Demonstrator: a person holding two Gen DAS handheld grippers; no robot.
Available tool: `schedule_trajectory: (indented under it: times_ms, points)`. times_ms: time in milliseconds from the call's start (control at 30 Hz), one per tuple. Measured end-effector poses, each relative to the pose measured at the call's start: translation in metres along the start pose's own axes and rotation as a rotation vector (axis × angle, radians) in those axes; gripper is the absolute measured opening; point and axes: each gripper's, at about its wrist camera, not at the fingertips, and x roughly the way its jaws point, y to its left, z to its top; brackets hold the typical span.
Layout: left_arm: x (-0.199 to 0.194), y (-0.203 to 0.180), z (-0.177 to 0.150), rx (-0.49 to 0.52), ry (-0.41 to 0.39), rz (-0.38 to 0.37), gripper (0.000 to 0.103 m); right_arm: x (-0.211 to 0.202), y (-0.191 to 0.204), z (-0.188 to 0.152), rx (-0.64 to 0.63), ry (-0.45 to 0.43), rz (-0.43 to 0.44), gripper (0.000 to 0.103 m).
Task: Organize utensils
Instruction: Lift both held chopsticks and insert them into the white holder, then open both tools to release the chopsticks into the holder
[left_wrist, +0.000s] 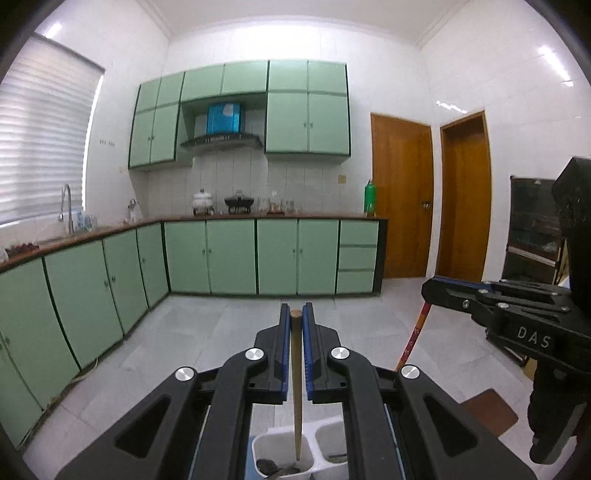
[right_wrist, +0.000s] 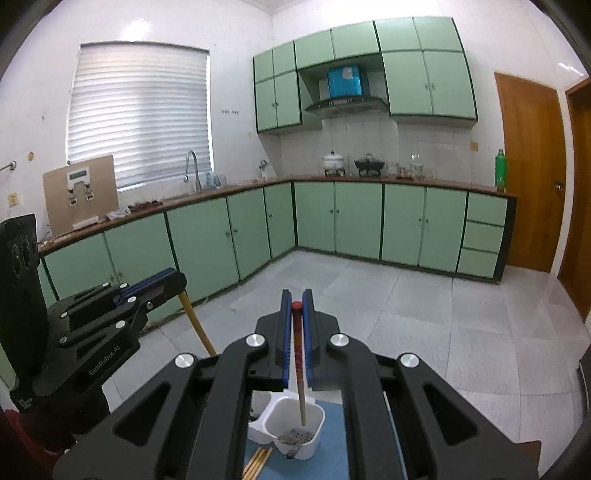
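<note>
Left tongs (left_wrist: 295, 319) pinched on a plain wooden chopstick (left_wrist: 296, 387), its tip hung over a white divided holder (left_wrist: 319, 448), right tongs (right_wrist: 296, 301) clamped on a red-topped patterned chopstick (right_wrist: 300, 369) above the same holder, loose chopsticks (right_wrist: 258, 461) laid on a blue mat (right_wrist: 332, 435) beside it.

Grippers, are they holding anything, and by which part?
Yes. The left gripper grips a plain wooden chopstick near its thick top end; the right gripper grips a red-topped chopstick likewise.
</note>
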Motion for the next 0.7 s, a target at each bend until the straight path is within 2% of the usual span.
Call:
schedule_trajectory:
  times_ms: [200, 300, 400, 500, 533, 567, 700]
  points:
    - [0.026, 0.005, -0.031, -0.005, 0.109, -0.001, 0.007, 0.031, 0.001, -0.027, -0.009, 0.092, 0.001, 0.005]
    - [0.027, 0.007, -0.036, -0.008, 0.126, -0.003, 0.008, 0.036, 0.0, -0.036, 0.015, 0.128, 0.008, 0.007]
    - [0.021, 0.009, -0.033, -0.009, 0.126, -0.004, 0.016, 0.03, -0.001, -0.039, 0.035, 0.125, 0.003, 0.009]
    - [0.012, 0.009, -0.029, -0.009, 0.113, 0.0, 0.027, 0.013, -0.004, -0.038, 0.052, 0.091, -0.008, 0.029]
    - [0.006, 0.009, -0.029, -0.009, 0.107, 0.004, 0.033, 0.007, -0.004, -0.038, 0.053, 0.079, -0.016, 0.035]
    - [0.001, 0.008, -0.028, -0.01, 0.102, 0.005, 0.038, 0.001, -0.004, -0.038, 0.054, 0.068, -0.023, 0.04]
    - [-0.027, 0.004, -0.031, -0.015, 0.086, 0.004, 0.045, -0.027, -0.005, -0.044, 0.064, 0.032, -0.025, 0.05]
